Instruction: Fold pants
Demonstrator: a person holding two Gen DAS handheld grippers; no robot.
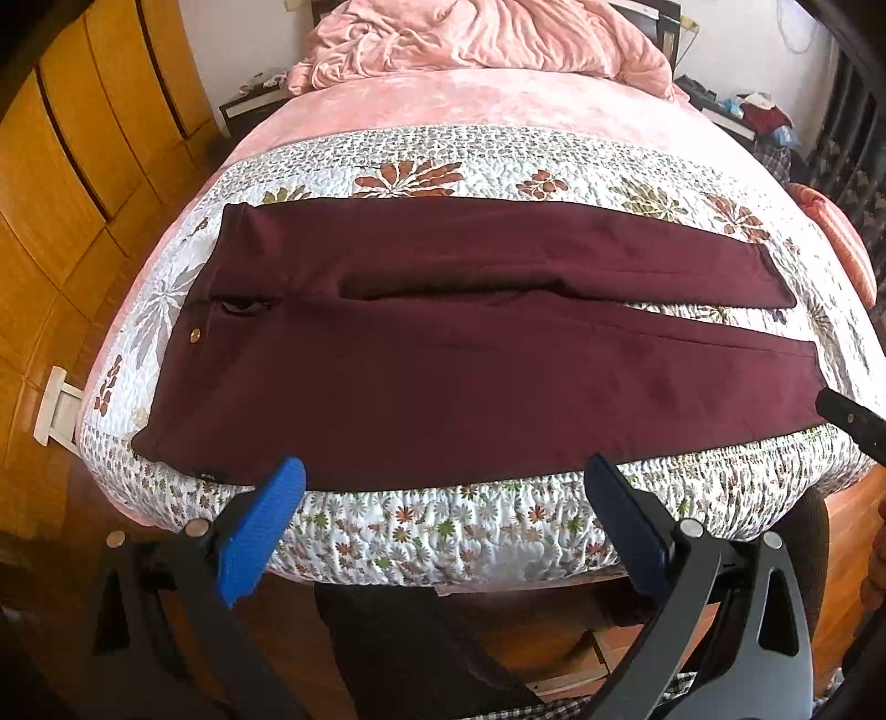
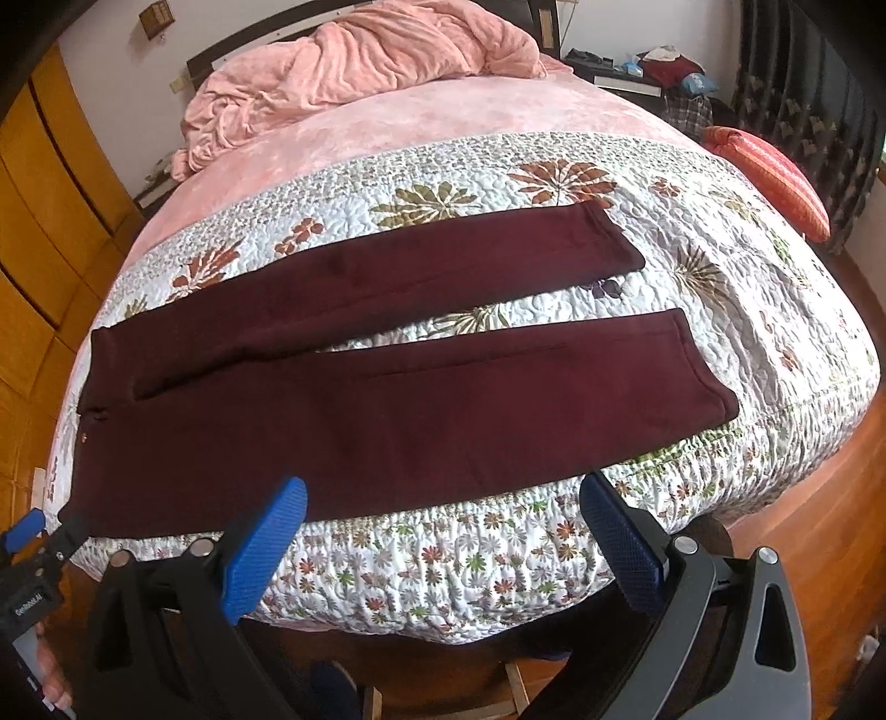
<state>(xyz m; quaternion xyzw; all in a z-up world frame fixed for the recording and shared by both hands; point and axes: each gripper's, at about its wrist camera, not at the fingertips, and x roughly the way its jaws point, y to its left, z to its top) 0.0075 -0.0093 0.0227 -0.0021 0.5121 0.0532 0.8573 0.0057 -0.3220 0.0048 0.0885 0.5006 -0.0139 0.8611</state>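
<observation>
You hold the left gripper [image 1: 443, 471] and right gripper [image 2: 443, 493] wide open, gripping nothing, just short of the pants [image 1: 443, 354], which lie flat across the quilt [image 1: 454, 531], legs apart, ready for folding.

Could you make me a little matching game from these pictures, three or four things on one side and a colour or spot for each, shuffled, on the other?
Things:
1. pants
2. crumpled blanket
3. quilt
4. left gripper

Descriptions:
A. pink, heaped at the far end of the bed
B. white with a flower print, covering the near end of the bed
C. dark maroon, spread flat with the legs slightly apart
D. blue pads, open, at the near edge of the pants

Pairs: 1-C, 2-A, 3-B, 4-D
</observation>
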